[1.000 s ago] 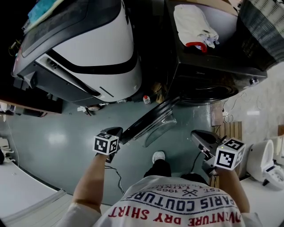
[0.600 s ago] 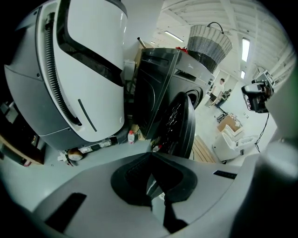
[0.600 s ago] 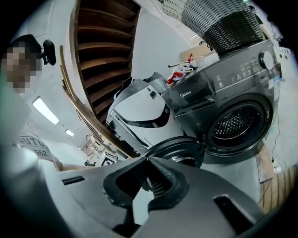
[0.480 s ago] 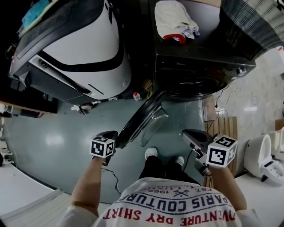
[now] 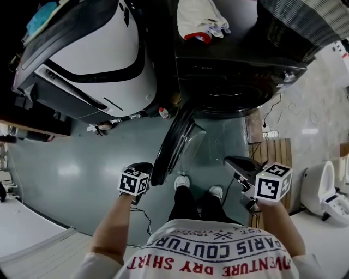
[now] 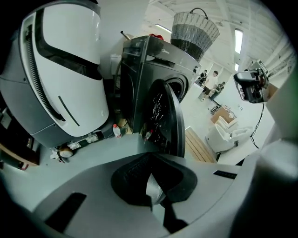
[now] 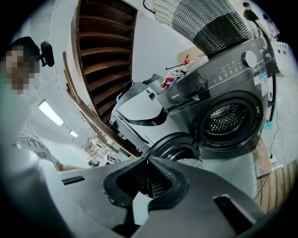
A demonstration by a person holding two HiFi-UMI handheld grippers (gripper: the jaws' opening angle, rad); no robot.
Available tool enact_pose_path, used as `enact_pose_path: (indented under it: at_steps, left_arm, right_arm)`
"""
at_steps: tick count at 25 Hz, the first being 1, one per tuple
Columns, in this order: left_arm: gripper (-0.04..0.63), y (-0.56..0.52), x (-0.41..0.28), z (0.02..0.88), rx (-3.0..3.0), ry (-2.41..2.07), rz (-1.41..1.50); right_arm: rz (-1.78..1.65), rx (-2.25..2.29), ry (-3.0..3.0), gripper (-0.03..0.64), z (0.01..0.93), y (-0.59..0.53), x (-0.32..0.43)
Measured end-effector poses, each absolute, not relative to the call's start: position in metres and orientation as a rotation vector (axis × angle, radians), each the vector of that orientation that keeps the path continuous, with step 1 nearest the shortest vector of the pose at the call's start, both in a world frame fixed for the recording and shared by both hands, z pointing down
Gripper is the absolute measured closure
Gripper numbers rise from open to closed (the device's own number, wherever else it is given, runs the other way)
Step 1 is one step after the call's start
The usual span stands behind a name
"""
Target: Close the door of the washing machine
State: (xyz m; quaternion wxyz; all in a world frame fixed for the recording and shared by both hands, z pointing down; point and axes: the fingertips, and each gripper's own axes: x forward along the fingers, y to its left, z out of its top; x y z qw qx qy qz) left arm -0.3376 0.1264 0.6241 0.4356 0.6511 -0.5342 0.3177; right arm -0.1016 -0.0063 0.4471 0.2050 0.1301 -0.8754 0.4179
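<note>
The dark front-loading washing machine (image 5: 234, 71) stands ahead with its round door (image 5: 173, 144) swung open toward me, glass bowl facing right. In the right gripper view the drum opening (image 7: 226, 118) is uncovered and the door (image 7: 174, 145) hangs to its left. My left gripper (image 5: 143, 170) is shut and empty, right beside the door's free edge; whether it touches I cannot tell. In the left gripper view the door (image 6: 166, 118) stands just beyond the left gripper (image 6: 152, 154). My right gripper (image 5: 240, 166), also (image 7: 146, 157), is shut and empty, right of the door.
A big white and grey appliance (image 5: 103, 60) stands left of the machine. A cloth (image 5: 199, 16) and a woven basket (image 5: 305, 22) lie on top. A small bottle (image 5: 163, 113) is on the floor, a wooden mat (image 5: 272, 152) and a toilet (image 5: 322, 190) at the right. My feet (image 5: 181, 182) are beneath the door.
I have stepped closer to the machine; both feet now show. The door stands steeper, more edge-on, its free edge nearer me. The left gripper has stayed by that edge.
</note>
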Motion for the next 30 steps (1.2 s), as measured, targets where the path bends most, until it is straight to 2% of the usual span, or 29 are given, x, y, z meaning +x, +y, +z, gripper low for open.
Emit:
enact_pose_path:
  at_steps: [20,30]
  left_arm:
    - [0.569,0.121,-0.227,0.617,1.676,-1.263,0.727]
    - [0.569,0.115,-0.198,0.616,1.647,-1.285,0.752]
  right_arm:
    - [1.242,0.410,-2.466,0.594,0.453,-0.003,-0.027]
    - [1.268,0.466,-2.468,0.594,0.456,-0.004,0.026]
